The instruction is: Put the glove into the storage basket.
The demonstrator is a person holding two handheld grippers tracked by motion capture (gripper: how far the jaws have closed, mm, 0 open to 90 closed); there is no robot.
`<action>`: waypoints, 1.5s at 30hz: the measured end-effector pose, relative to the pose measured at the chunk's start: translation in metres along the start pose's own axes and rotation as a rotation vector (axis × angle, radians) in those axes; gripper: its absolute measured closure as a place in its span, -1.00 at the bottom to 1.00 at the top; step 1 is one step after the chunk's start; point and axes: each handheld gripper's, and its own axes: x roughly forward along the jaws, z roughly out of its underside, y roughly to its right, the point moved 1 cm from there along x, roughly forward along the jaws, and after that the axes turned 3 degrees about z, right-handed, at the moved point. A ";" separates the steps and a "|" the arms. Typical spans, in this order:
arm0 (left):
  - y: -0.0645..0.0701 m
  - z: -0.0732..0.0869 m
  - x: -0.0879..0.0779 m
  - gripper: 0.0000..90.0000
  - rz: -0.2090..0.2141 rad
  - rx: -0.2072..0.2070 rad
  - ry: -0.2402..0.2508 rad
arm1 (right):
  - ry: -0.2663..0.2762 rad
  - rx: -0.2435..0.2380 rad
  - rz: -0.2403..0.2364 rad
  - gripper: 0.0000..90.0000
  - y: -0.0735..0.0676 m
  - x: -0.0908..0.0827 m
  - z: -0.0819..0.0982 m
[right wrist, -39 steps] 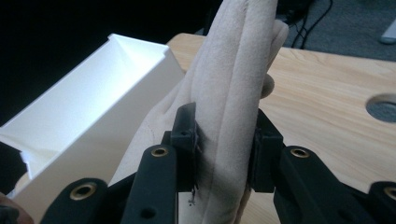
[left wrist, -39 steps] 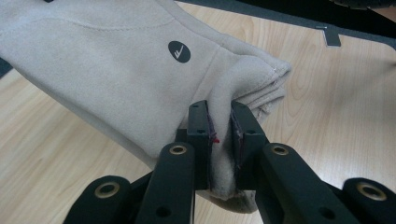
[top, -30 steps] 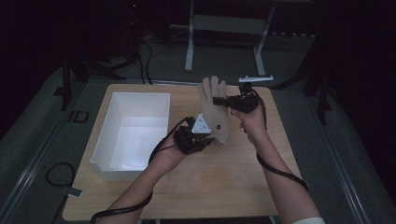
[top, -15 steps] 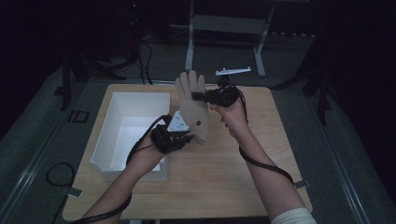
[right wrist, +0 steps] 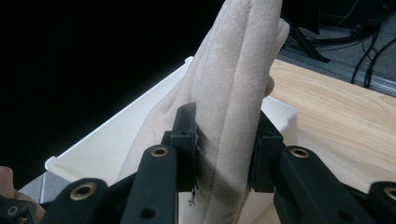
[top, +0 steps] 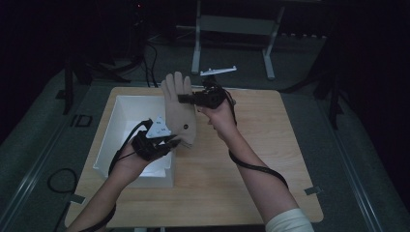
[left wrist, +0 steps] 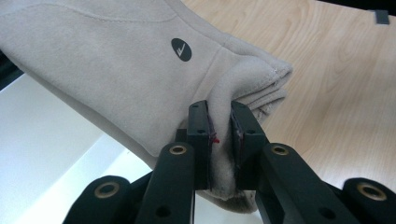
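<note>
A beige glove [top: 180, 113] hung stretched between the two tools near the centre of the high view, its fingers pointing toward the top of the frame, carried in the air above the wooden table [top: 270, 159] and just beside the right wall of the white bin [top: 113, 130]. The left gripper [left wrist: 220, 140] had its jaws pinched tight on the cuff – a thick fold of fleece bulged out between the pads at the bottom centre of the left gripper view. The right gripper [right wrist: 224, 140] was clamped across the glove's finger section, jaws squeezing the fabric from both sides in the middle of its own view.

From where I stood, the weak point looked like the cuff: only a narrow roll of soft fabric sat in that grip, and a sharp pull from the other end could have dragged it free, leaving the glove dangling from one tool. The right grip seemed surer, though fleece is slippery and the fingers might have slid out under tension. If the pair meant to drop it in the bin, letting go too soon – with the glove over the rim rather than inside – could have draped it across the wall or spilled it onto the table
</note>
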 end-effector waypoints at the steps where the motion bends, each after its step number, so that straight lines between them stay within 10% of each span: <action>1: -0.001 0.002 -0.002 0.80 -0.002 -0.001 -0.003 | -0.002 0.000 -0.006 0.53 -0.002 0.003 -0.001; 23: -0.031 0.058 -0.037 0.80 -0.084 -0.101 -0.057 | -0.051 -0.050 -0.040 0.54 -0.051 0.078 -0.010; 45: -0.027 0.115 -0.001 0.80 -0.063 -0.211 -0.118 | -0.243 -0.094 0.049 0.53 -0.046 0.136 0.035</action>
